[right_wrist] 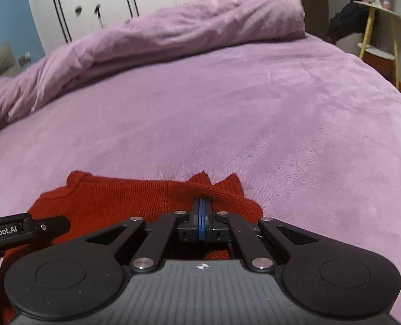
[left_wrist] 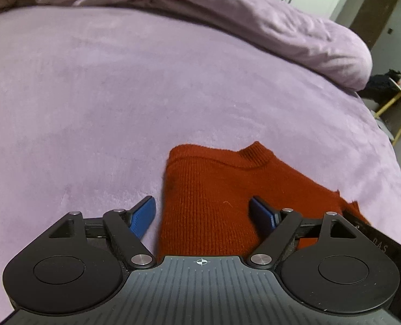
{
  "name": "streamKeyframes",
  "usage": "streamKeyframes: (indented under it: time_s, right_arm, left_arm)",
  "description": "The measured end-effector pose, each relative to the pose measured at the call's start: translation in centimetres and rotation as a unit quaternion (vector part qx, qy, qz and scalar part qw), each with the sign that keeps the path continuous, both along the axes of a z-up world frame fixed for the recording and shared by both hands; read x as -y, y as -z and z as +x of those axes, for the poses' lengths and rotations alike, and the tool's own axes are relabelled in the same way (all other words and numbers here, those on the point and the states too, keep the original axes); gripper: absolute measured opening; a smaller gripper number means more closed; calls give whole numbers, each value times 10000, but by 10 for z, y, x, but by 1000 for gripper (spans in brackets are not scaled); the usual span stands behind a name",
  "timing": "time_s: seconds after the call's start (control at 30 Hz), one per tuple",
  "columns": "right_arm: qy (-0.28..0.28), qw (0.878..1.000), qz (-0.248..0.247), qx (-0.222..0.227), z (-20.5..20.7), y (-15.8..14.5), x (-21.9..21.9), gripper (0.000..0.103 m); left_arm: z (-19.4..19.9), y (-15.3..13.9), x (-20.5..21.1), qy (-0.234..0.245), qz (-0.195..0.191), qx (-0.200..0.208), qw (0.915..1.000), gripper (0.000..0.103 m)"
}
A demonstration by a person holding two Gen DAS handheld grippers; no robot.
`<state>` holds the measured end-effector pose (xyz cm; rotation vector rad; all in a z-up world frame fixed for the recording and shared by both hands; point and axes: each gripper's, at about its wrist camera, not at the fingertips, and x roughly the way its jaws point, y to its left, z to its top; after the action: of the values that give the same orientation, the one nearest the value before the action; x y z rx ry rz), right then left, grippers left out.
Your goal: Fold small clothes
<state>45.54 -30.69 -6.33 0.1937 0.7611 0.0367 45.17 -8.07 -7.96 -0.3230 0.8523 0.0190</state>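
Folding: red knit sweater [left_wrist: 214, 203] lies flat on purple bed cover [left_wrist: 92, 94], already part-folded by the look of it
Left gripper [left_wrist: 203, 211]: jaws spread wide, nothing pinched; one blue pad sits on bare cover just beside sweater's left edge, the other over the knit
Right gripper [right_wrist: 202, 210]: pads clamped together at sweater's far fold; whether knit is caught between them, can't tell
Axis: sweater's long line runs from both grippers away to the collar [left_wrist: 254, 154], neck pointing at the heaped duvet [left_wrist: 254, 27]
Nearer: both tools right at the near part; right gripper's arm [left_wrist: 376, 243] shows alongside, on left gripper's right
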Motion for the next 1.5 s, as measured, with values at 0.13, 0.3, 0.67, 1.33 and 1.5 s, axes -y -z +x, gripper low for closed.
streamKeyframes:
  time_s: [0.13, 0.3, 0.67, 1.33, 1.5]
  right_arm:
    - [30, 9992, -45, 391, -9, 9, -1, 0]
    - [44, 9990, -154, 415, -10, 0, -4, 0]
    - [-392, 9913, -376, 1199, -115, 9, -24, 8]
    - [-144, 9619, 2667, -580, -119, -8, 112, 72]
    - [-60, 9273, 3550, -1186, -91, 22, 117, 53]
  left_arm:
    - [-6, 7, 0, 8, 24, 273, 9996, 84]
    - [-11, -7, -5, -37, -118, 64, 9999, 84]
    - [-116, -5, -5, -217, 10, 1318, 9910, 85]
    - [-91, -8, -86, 885, -3041, -611, 9465, 81]
    - [-70, 12, -65, 1006, -2890, -997, 9468, 76]
